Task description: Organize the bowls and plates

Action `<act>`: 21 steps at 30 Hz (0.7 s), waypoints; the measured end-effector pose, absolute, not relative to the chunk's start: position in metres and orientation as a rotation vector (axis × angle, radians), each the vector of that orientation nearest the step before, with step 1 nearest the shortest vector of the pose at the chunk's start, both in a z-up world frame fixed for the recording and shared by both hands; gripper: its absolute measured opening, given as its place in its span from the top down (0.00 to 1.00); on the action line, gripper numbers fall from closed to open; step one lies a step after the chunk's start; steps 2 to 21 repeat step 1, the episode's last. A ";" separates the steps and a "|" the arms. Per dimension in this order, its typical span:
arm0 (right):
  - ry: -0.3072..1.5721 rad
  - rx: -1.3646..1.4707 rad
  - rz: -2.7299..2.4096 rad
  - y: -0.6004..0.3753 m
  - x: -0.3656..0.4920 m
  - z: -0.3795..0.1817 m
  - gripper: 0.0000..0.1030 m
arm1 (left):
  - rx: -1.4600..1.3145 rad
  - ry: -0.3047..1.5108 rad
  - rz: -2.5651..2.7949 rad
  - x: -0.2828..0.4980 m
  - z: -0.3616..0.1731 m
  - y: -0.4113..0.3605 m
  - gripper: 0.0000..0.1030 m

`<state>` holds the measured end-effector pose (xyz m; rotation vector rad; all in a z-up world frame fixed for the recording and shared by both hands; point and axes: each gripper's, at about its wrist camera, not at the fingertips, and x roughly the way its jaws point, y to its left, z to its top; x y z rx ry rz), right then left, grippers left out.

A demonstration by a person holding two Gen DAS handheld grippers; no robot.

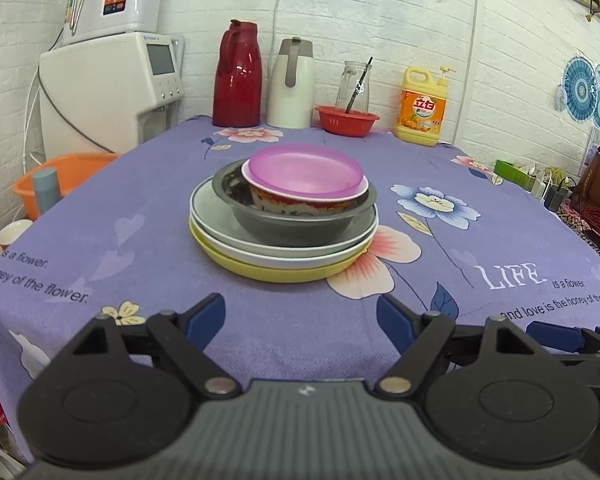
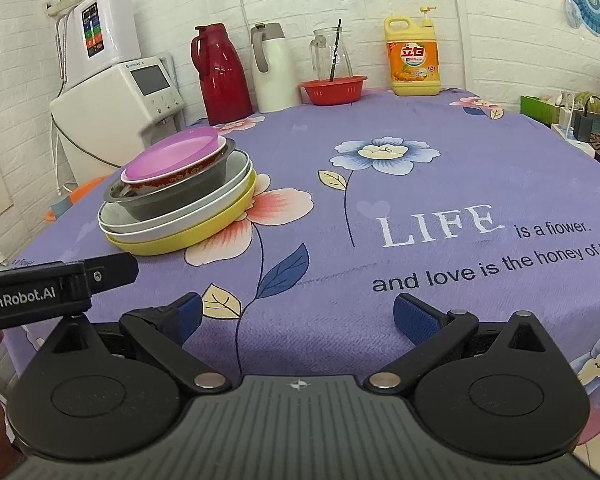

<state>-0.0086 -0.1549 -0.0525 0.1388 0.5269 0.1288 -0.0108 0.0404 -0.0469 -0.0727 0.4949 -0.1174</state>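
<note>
Both the left gripper (image 1: pixel 300 320) and right gripper (image 2: pixel 298 316) are hovering wide and empty, with the stack (image 1: pixel 284 216) sitting ahead of the left fingers on the tabletop (image 1: pixel 500 208), apparently done, needing retreat.

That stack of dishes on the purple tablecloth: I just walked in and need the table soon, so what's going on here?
A person holds a two-finger tool in each hand; neither touches anything. The left tool and right tool are both open, near the table's front edge. The dishes are already stacked: a pink plastic plate on a red-patterned ceramic bowl, inside a grey metal bowl, on a white plate and a yellow plate.
</note>
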 end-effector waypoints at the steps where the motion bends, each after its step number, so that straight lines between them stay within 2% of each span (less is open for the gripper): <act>1: 0.527 0.139 0.129 -0.155 -0.009 -0.053 0.00 | -0.075 0.497 -0.122 -0.011 -0.046 0.040 0.23; 21: 0.527 0.139 0.129 -0.155 -0.009 -0.053 0.00 | -0.075 0.497 -0.122 -0.011 -0.046 0.040 0.23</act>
